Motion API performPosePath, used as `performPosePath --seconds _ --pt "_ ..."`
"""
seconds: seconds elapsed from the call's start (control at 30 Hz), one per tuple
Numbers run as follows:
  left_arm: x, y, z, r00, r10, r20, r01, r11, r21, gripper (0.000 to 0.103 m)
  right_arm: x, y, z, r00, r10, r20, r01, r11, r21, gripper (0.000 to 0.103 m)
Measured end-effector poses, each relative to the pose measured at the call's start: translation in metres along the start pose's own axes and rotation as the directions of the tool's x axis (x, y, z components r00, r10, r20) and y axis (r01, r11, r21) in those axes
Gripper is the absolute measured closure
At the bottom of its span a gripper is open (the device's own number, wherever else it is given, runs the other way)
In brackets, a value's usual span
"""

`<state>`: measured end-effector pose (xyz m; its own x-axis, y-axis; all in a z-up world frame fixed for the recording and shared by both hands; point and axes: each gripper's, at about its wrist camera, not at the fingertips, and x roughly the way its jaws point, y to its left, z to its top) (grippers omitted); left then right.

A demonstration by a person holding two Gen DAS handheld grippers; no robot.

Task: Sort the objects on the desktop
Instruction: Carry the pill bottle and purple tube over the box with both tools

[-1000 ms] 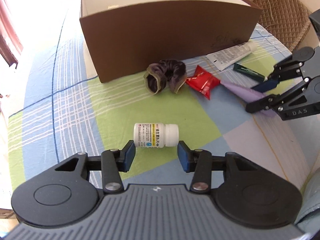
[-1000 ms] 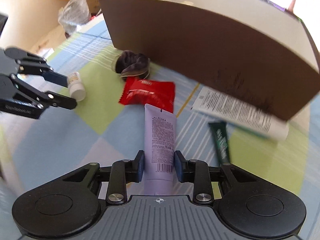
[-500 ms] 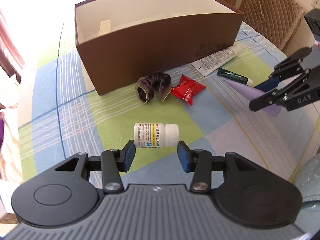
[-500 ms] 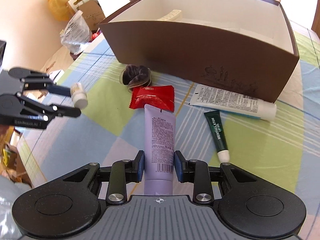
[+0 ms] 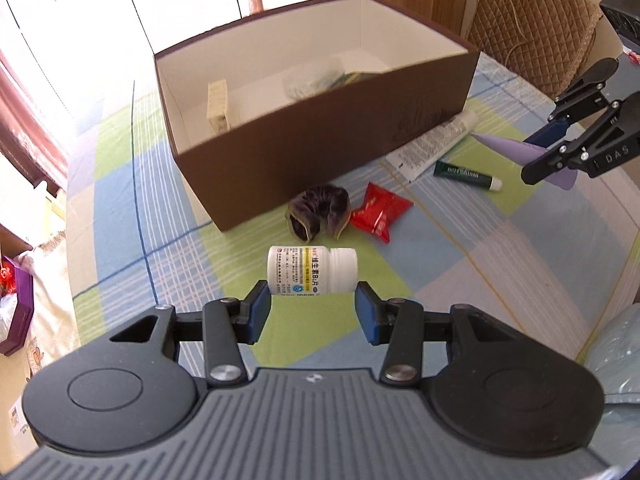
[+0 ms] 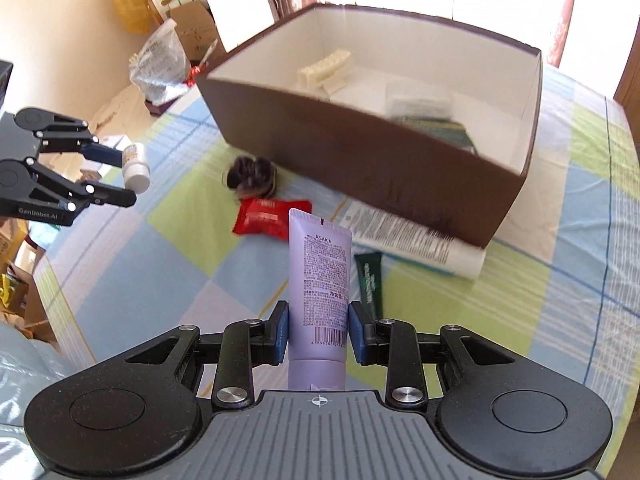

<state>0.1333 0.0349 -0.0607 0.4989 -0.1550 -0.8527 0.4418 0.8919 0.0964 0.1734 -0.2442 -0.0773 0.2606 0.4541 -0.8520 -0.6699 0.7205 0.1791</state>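
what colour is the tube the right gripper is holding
Pale lilac, with dark print and a barcode. The tube shows best in the right wrist view, clamped in the right gripper.

1. The box [image 5: 320,136] stands on the table [image 5: 168,248], with a few items lying in it.
2. Before the box's front wall lie a scrunchie [image 5: 320,216] and, just right of it, a packet [image 5: 380,212].
3. Further right, a large tube [image 5: 432,146] lies along the box's foot; a small tube [image 5: 466,176] lies before it.
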Motion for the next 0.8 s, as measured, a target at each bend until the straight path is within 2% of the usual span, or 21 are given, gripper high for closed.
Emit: performPosePath --seconds 0.43,0.8 --pt "-0.029 0.018 0.035 0.996 0.042 0.084 -0.044 0.999 0.021 0.062 -0.038 -0.019 0.032 0.995 0.032 0.099 -0.031 0.999 -0.004 0.069" --pt "-0.029 0.026 0.060 0.992 0.040 0.121 -0.047 0.997 0.062 0.062 -0.048 -0.035 0.052 0.988 0.040 0.149 -0.044 0.999 0.019 0.069"
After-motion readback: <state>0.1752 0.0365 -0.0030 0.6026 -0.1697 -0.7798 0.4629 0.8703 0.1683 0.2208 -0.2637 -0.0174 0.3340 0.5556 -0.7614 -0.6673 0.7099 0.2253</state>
